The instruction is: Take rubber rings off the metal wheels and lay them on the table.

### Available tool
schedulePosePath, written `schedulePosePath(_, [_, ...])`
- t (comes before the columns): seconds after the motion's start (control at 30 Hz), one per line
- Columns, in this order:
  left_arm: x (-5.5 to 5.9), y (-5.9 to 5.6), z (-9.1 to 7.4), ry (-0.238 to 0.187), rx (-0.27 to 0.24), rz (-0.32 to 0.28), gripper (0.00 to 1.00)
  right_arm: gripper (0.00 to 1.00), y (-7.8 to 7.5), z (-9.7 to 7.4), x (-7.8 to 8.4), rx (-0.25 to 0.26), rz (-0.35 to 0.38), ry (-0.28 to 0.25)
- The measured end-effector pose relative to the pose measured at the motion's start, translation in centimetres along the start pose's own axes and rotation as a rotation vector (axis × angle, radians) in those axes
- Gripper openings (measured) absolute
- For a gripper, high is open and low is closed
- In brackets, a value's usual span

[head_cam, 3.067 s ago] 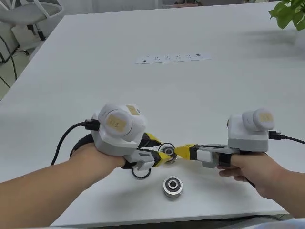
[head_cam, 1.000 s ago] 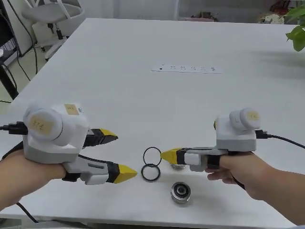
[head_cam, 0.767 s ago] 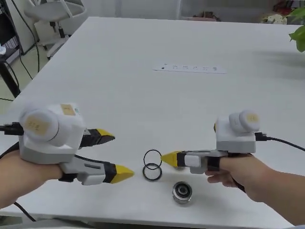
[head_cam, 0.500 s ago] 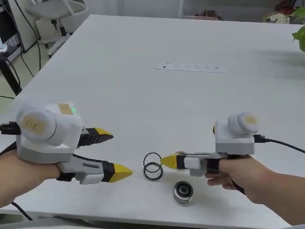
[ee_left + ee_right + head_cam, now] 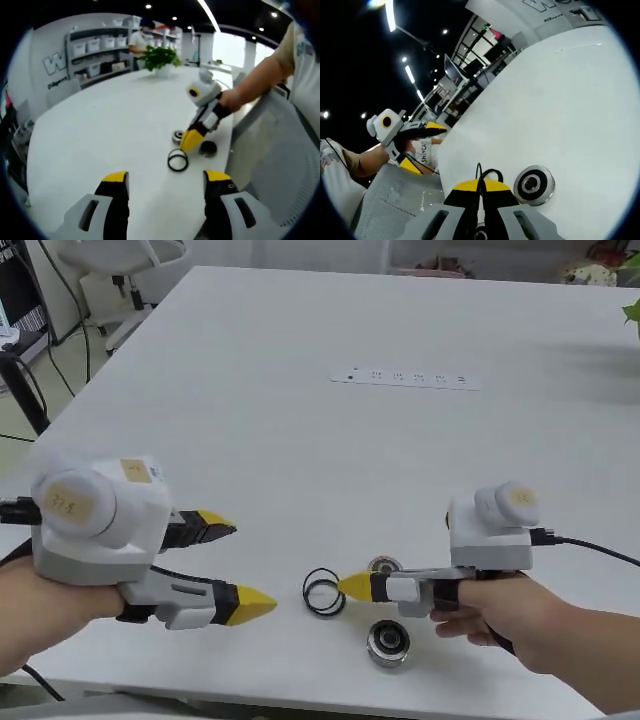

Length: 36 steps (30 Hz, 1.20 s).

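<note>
**Rings on the worktop, right tongs at their rim**

Two rubber rings (image 5: 322, 593) lie flat on the worktop (image 5: 300, 430), overlapping, close to the front edge. They sit between the two tools, but not evenly. The right tongs (image 5: 351, 586) has its yellow tip right at the rings' right-hand rim, touching or as good as. The left tongs (image 5: 236, 564) hangs well apart on the other side, jaws spread wide and gripping nothing. The left gripper view backs that up: the rings are dead ahead past the open jaws, with the other tool's tip just over them.

The right tongs are clenched tip to tip. In the right gripper view a black loop peeks up just past the closed tip. From this angle I can't say whether a ring's edge is nipped in there or merely lies beyond it.

The far metal wheel (image 5: 384, 566) sits just behind the right tongs, and the near metal wheel (image 5: 388, 641) just in front of them, toward the person. Both look bare of rubber, so I'd judge the stripping done for this pair.

What matters next is that the rings lie straight off the right tip, toward the left hand. The right hand is much the nearer, and being round, the rings favour no angle of approach. If the tongs do hold a ring, they need only let go and draw back to their own side. A sweep across would likely scoot the rings.
</note>
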<state>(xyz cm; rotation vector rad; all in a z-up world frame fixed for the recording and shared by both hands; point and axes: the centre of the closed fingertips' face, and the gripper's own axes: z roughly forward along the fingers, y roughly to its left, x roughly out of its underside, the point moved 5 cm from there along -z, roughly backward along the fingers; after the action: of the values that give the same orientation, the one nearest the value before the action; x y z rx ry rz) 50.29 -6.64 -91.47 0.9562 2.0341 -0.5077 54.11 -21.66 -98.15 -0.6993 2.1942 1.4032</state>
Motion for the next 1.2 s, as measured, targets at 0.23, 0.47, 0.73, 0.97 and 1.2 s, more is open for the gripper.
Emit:
schedulePosePath(0.23, [0.28, 0.02, 0.12, 0.007, 0.002, -0.005, 0.61, 0.0, -0.33, 0.03, 0.32, 0.01, 0.007, 0.011])
schedulePosePath(0.47, [0.49, -0.09, 0.24, 0.012, 0.007, -0.01, 0.61, 0.0, -0.57, 0.03, 0.41, 0.027, 0.013, 0.015])
schedulePosePath(0.73, [0.51, -0.12, 0.27, 0.015, 0.008, -0.011, 0.61, 0.01, -0.61, 0.06, 0.52, 0.044, -0.003, 0.029])
schedulePosePath(0.97, [0.65, -0.26, 0.22, 0.021, 0.01, -0.013, 0.61, 0.07, -0.48, 0.23, 0.66, 0.053, -0.03, 0.044])
schedulePosePath(1.2, [0.61, -0.39, 0.25, 0.026, 0.013, -0.011, 0.61, 0.13, -0.11, 0.28, 0.68, 0.058, -0.079, 0.068])
